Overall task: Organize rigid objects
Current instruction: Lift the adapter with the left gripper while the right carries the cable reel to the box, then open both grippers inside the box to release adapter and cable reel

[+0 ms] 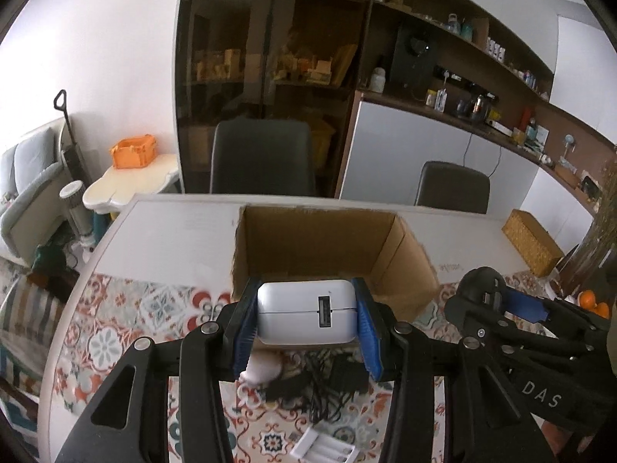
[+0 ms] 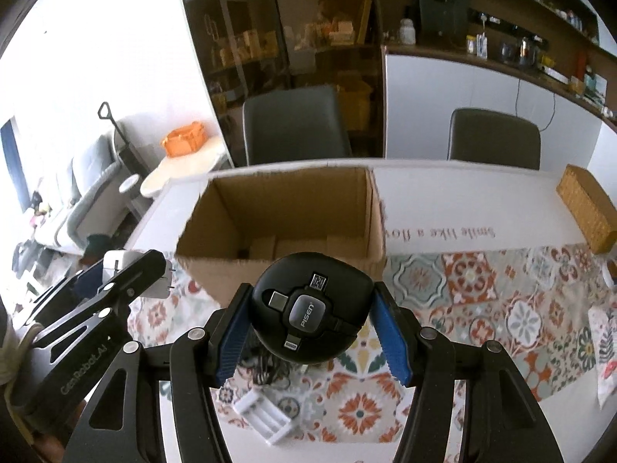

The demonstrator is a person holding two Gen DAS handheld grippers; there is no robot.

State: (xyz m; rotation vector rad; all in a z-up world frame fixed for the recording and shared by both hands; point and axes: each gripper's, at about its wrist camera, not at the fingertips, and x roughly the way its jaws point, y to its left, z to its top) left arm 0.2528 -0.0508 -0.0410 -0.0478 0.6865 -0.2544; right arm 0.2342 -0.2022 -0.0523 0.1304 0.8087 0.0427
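Note:
My left gripper (image 1: pixel 307 310) is shut on a white charger block (image 1: pixel 306 314), held in the air just in front of the open cardboard box (image 1: pixel 408 266). My right gripper (image 2: pixel 311 320) is shut on a round black cable reel (image 2: pixel 312 310) marked PISEN, also above the table before the cardboard box (image 2: pixel 376 208). In the right wrist view the left gripper (image 2: pixel 127 281) with the white charger block (image 2: pixel 115 260) shows at the left. In the left wrist view the right gripper (image 1: pixel 501 301) shows at the right. Flat pale boxes lie on the box floor.
On the patterned tablecloth (image 1: pixel 127 308) below lie a tangle of black cables (image 1: pixel 324 389), a white round object (image 1: pixel 262 370) and a white battery holder (image 2: pixel 266 416). A wicker box (image 2: pixel 588 208) stands at the right. Two grey chairs (image 1: pixel 262 158) stand behind the table.

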